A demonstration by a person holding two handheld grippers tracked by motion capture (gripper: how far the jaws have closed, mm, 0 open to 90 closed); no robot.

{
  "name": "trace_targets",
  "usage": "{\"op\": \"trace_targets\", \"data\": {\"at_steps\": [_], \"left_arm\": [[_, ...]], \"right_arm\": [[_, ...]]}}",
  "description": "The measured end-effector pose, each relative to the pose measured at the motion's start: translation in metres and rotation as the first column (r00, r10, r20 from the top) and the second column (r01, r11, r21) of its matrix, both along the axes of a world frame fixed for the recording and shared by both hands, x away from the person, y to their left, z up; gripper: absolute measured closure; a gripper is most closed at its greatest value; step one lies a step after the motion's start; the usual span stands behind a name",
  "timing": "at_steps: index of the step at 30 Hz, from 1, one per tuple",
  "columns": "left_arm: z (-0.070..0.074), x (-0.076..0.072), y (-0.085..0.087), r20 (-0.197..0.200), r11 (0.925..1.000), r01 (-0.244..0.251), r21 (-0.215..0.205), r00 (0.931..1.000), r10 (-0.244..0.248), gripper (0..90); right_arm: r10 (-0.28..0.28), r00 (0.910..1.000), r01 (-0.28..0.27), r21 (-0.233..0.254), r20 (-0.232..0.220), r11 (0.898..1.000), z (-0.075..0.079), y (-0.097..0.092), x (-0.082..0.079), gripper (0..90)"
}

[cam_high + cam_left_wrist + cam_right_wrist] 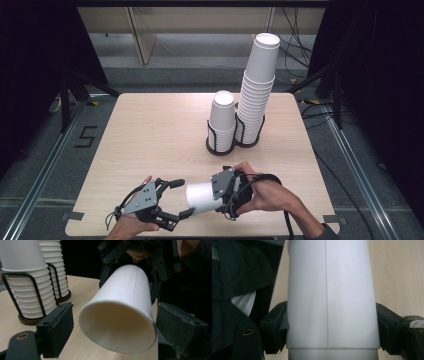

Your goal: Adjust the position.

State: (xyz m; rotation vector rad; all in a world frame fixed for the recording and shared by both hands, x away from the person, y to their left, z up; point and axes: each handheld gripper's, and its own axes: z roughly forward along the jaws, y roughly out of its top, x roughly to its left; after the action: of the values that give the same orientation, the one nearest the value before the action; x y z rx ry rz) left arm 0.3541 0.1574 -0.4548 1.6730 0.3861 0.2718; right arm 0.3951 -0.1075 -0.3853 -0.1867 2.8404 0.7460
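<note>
Right gripper (212, 196) clamps paper cup (201, 198), rim between left gripper (181, 198) jaws.

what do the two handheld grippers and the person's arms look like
Both grippers are black linkage frames with blocky black jaws. The left gripper carries a grey three-cornered plate on top; the right gripper has a grey plate too, and a black cable trails from it. The forearms are bare.

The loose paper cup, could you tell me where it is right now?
Paper cup: high view, near table edge, lying sideways in the right gripper, rim toward the left gripper.
</note>
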Motion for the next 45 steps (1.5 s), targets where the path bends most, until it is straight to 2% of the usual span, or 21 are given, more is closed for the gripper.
{"op": "trace_targets", "data": {"at_steps": [1, 2, 3, 5, 6, 7, 8, 11, 13, 15, 18, 22, 23, 29, 34, 36, 40, 45], "left_arm": [[0.0, 0.001, 0.001, -0.002, 0.9998, -0.009, -0.017, 1.0, 0.009, 14.2], [0.0, 0.002, 0.0, -0.003, 0.9991, -0.007, -0.041, 1.0, 0.007, 14.1], [0.001, 0.001, 0.002, -0.01, 0.9994, -0.02, -0.029, 0.9998, 0.02, 14.1], [0.0, 0.001, 0.001, -0.023, 0.9975, -0.045, -0.054, 0.9988, 0.044, 14.0], [-0.001, 0.001, 0.0, -0.022, 0.9973, -0.051, -0.053, 0.9985, 0.05, 14.0], [-0.002, 0.001, 0.0, -0.016, 0.9966, -0.06, -0.055, 0.9981, 0.059, 14.1], [-0.002, 0.002, -0.001, -0.019, 0.9965, -0.061, -0.058, 0.998, 0.06, 13.6], [-0.005, 0.001, -0.004, -0.035, 0.9968, -0.056, -0.058, 0.9979, 0.054, 14.0], [-0.006, 0.0, -0.006, -0.035, 0.9968, -0.053, -0.06, 0.9981, 0.051, 14.0], [-0.007, 0.0, -0.008, -0.04, 0.9959, -0.053, -0.072, 0.9979, 0.051, 13.7], [-0.007, 0.0, -0.011, -0.04, 0.995, -0.032, -0.095, 0.9988, 0.028, 10.5], [-0.008, 0.0, -0.013, -0.05, 0.9937, -0.039, -0.105, 0.9982, 0.034, 0.9], [-0.008, 0.001, -0.013, -0.05, 0.994, -0.027, -0.106, 0.9985, 0.022, 0.0], [-0.006, -0.002, -0.015, -0.025, 0.9919, -0.011, -0.126, 0.9997, 0.008, 0.0], [-0.005, -0.004, -0.015, -0.013, 0.9904, -0.01, -0.138, 0.9999, 0.009, 0.0], [-0.005, -0.004, -0.016, -0.013, 0.9905, 0.004, -0.138, 0.9999, -0.006, 4.0], [-0.004, -0.002, -0.013, -0.026, 0.9912, 0.026, -0.13, 0.9992, -0.029, 6.3], [-0.002, -0.002, -0.012, -0.016, 0.9947, 0.037, -0.096, 0.9991, -0.039, 9.8]], "right_arm": [[-0.018, 0.9998, 0.018, 0.03, -0.012, 0.999, 0.001, -0.004, 0.002, 23.5], [-0.01, 0.9998, 0.011, 0.075, -0.016, 0.997, 0.001, -0.007, 0.006, 23.5], [-0.028, 0.9991, 0.031, 0.102, -0.032, 0.994, 0.001, -0.01, 0.006, 23.5], [-0.045, 0.9975, 0.053, 0.143, -0.055, 0.988, 0.002, -0.016, 0.009, 23.4], [-0.051, 0.9969, 0.06, 0.168, -0.06, 0.984, 0.002, -0.019, 0.01, 23.4], [-0.05, 0.996, 0.063, 0.184, -0.074, 0.981, 0.002, -0.02, 0.01, 23.4], [-0.032, 0.9971, 0.045, 0.202, -0.069, 0.978, 0.002, -0.021, 0.012, 23.4], [-0.032, 0.9976, 0.046, 0.229, -0.061, 0.972, 0.003, -0.023, 0.014, 23.4], [-0.028, 0.9944, 0.054, 0.259, -0.102, 0.964, 0.005, -0.025, 0.013, 23.4], [-0.013, 0.9936, 0.045, 0.283, -0.112, 0.958, 0.005, -0.025, 0.013, 23.4], [0.015, 0.9914, 0.026, 0.306, -0.13, 0.952, 0.003, -0.024, 0.013, 23.4], [0.05, 0.9871, 0.001, 0.322, -0.152, 0.947, 0.0, -0.022, 0.013, 23.4], [0.06, 0.9856, -0.005, 0.329, -0.158, 0.944, -0.001, -0.021, 0.012, 23.4], [0.092, 0.9781, -0.024, 0.337, -0.187, 0.941, -0.008, -0.013, 0.011, 23.3], [0.114, 0.9726, -0.035, 0.361, -0.202, 0.932, -0.01, -0.01, 0.011, 23.1], [0.116, 0.9724, -0.036, 0.364, -0.202, 0.931, -0.011, -0.009, 0.011, 23.0], [0.122, 0.9709, -0.039, 0.368, -0.206, 0.929, -0.014, -0.01, 0.012, 23.1], [0.119, 0.9677, -0.033, 0.356, -0.222, 0.934, -0.019, -0.01, 0.014, 22.7]]}}
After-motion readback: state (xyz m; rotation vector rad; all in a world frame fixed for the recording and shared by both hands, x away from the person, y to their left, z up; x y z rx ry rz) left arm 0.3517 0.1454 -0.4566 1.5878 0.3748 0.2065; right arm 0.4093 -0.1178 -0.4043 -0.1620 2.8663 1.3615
